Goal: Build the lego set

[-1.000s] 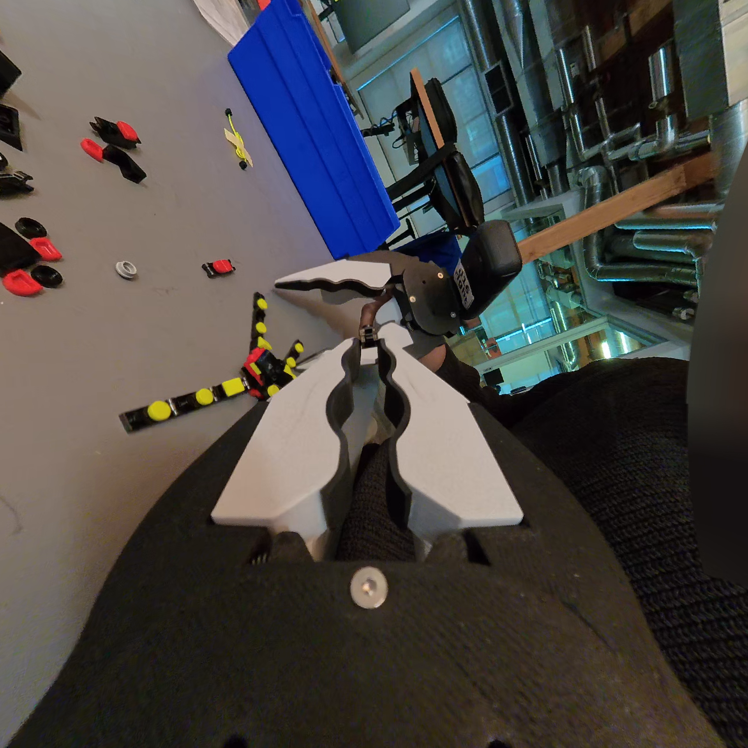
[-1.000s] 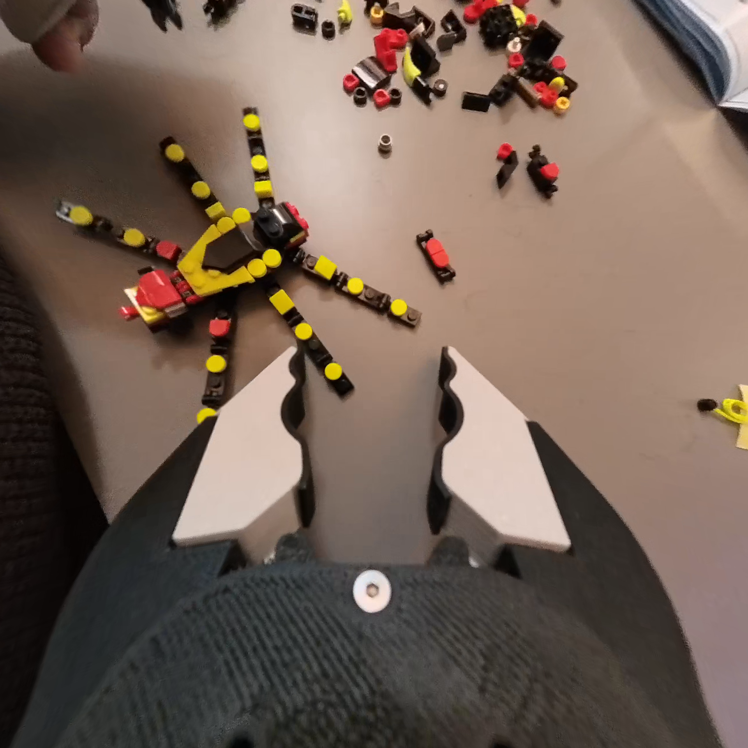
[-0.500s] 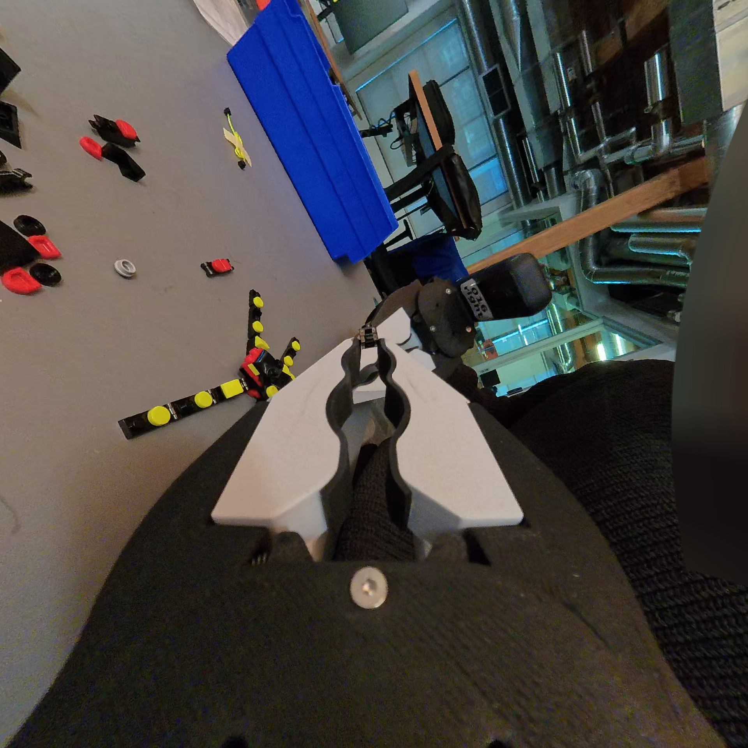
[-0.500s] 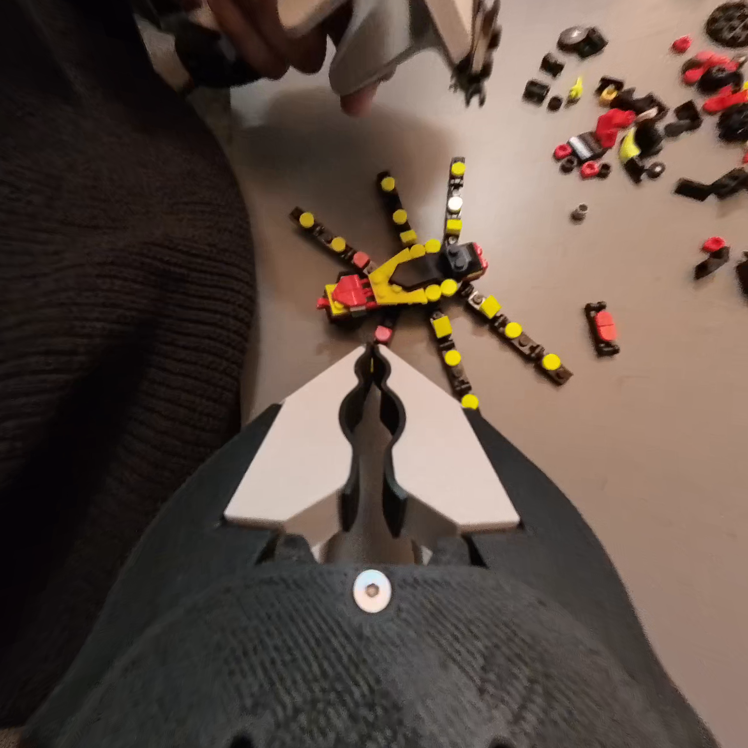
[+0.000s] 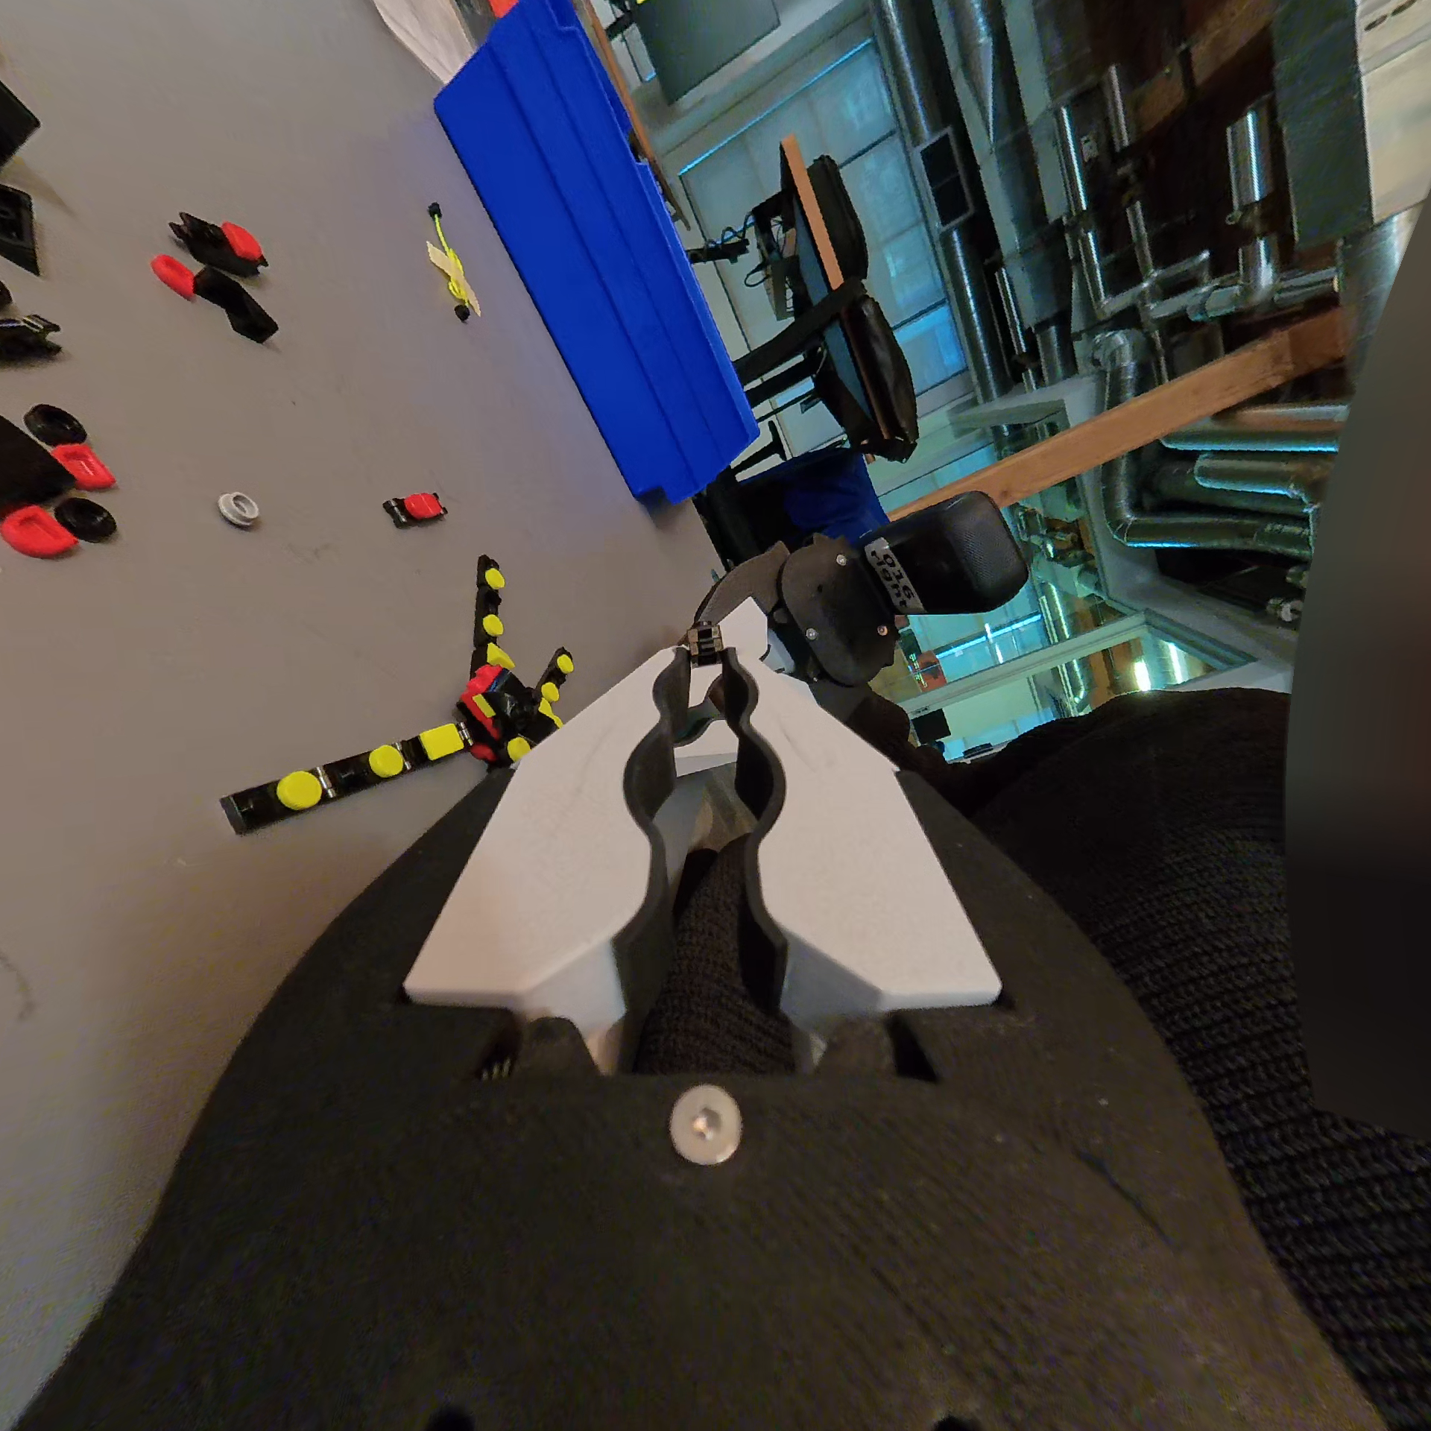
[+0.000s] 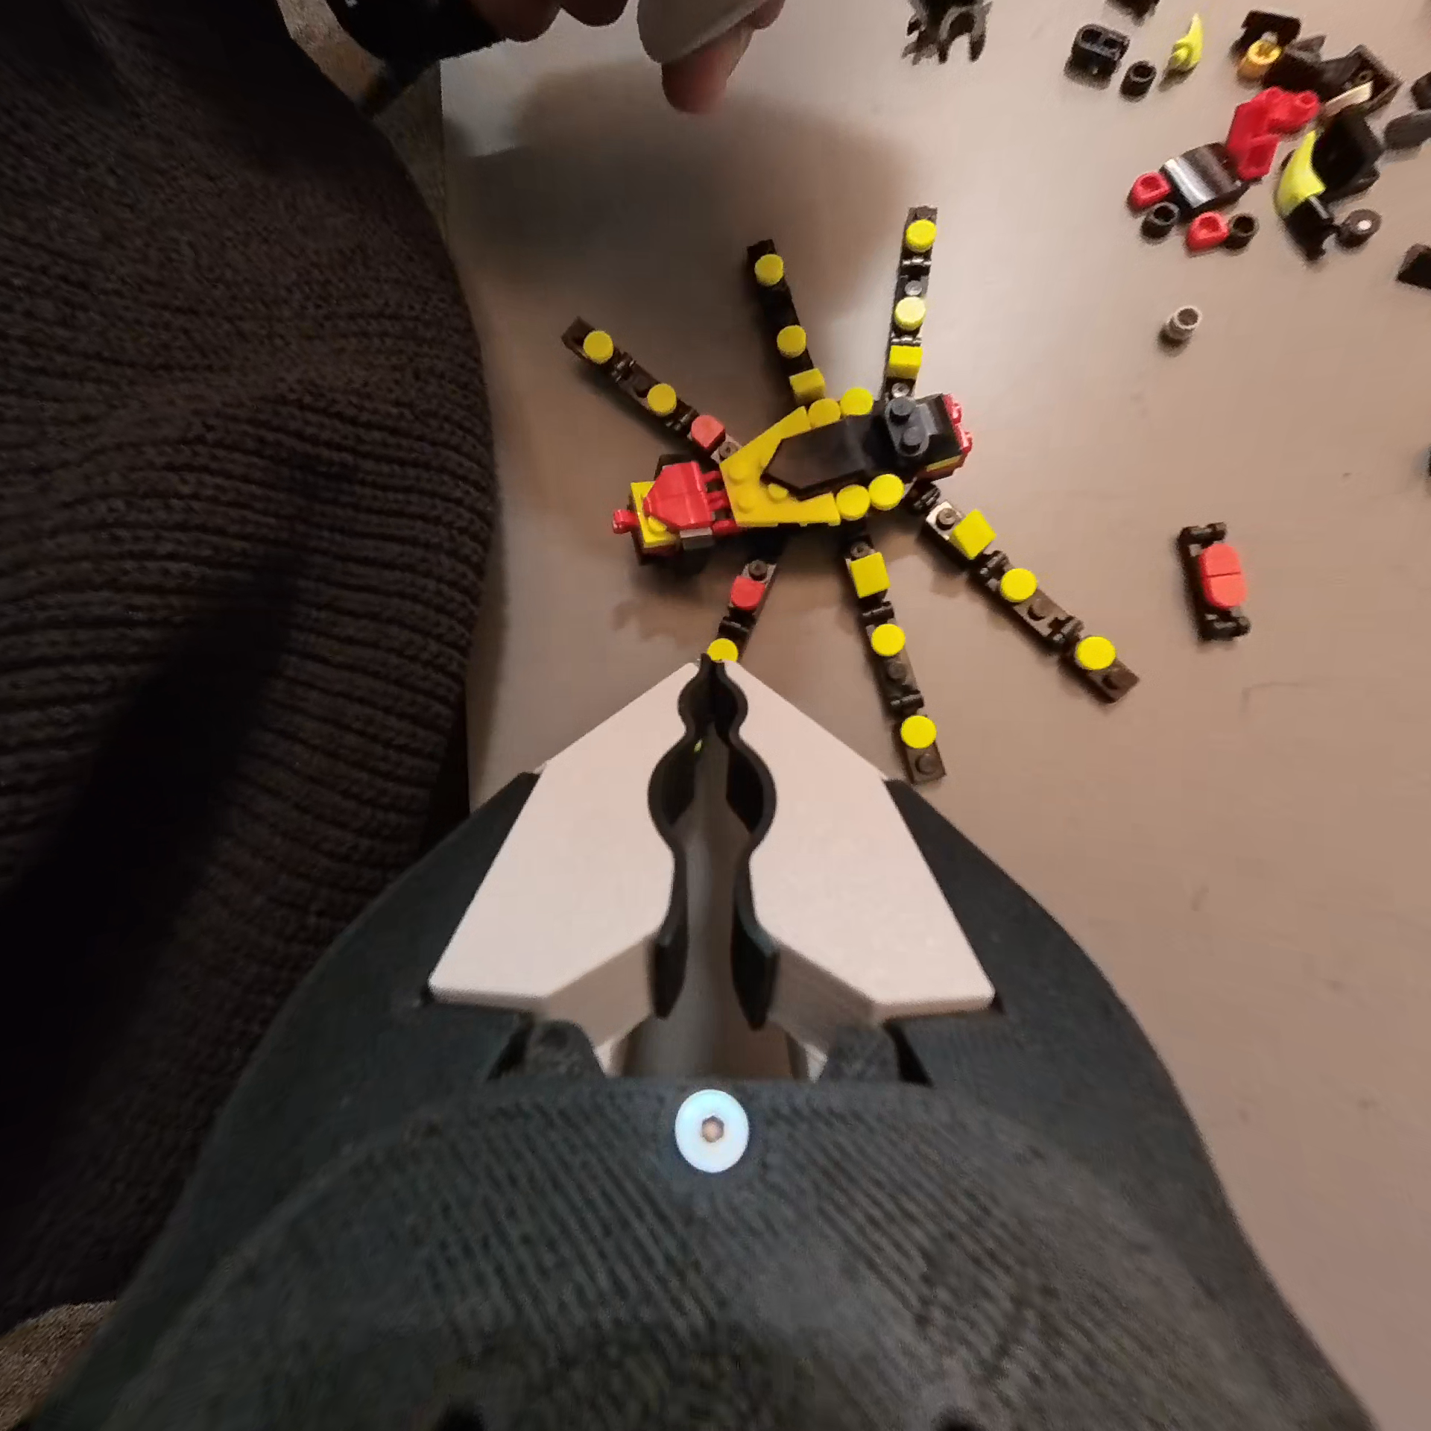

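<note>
Both wrist cams close; shared spider model (image 6: 797, 472).

The grey table (image 5: 232, 890) carries everything and fills the area to the left of the left claw. A blue plastic bin (image 5: 596, 255) stands at the table's far edge, well beyond that claw. Behind the bin there is an office chair (image 5: 859, 348) and shiny metal pipes (image 5: 1208, 495) with a wooden beam (image 5: 1161, 403). A dark knitted sleeve (image 6: 217, 542) fills the space left of the right claw.
</note>
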A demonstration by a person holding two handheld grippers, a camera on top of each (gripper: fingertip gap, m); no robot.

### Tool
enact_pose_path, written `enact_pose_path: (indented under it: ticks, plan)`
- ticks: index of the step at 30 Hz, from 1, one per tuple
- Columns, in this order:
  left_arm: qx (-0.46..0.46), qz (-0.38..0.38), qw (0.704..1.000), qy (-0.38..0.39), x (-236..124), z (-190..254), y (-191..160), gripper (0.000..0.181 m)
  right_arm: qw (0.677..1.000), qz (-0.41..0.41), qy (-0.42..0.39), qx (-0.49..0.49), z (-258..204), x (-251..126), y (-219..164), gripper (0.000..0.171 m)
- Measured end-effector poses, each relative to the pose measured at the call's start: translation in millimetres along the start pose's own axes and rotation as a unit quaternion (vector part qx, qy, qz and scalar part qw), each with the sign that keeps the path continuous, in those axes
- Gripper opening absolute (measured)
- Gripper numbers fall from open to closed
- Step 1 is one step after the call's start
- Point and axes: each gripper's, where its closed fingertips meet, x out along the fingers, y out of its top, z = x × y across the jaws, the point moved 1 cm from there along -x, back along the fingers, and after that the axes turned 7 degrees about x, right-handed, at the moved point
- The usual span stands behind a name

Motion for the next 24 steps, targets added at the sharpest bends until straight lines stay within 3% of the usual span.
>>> enact_pose_path:
  ticks: [1,10,13,18,24]
  plan:
    - [0.000,0.000,1.000,0.000,0.0,0.1,0.1,0.007,1.000,0.003,-0.002,-0.001,0.4,-0.5,1.0,0.000]
    - [0.000,0.000,1.000,-0.001,0.1,0.3,-0.1,0.007,1.000,0.002,0.009,0.006,-1.9,0.7,0.1,0.000]
    - [0.000,0.001,1.000,0.000,-0.2,0.2,0.4,0.007,0.999,0.035,0.001,0.001,-0.7,-5.5,11.1,0.000]
    - [-0.001,0.001,1.000,-0.001,0.0,0.4,0.2,0.007,0.989,0.120,-0.083,0.035,32.4,-33.0,30.7,0.000]
    - [0.001,-0.010,1.000,-0.003,2.0,1.3,-3.2,0.007,0.975,0.156,-0.152,0.049,52.6,-47.3,38.0,0.002]
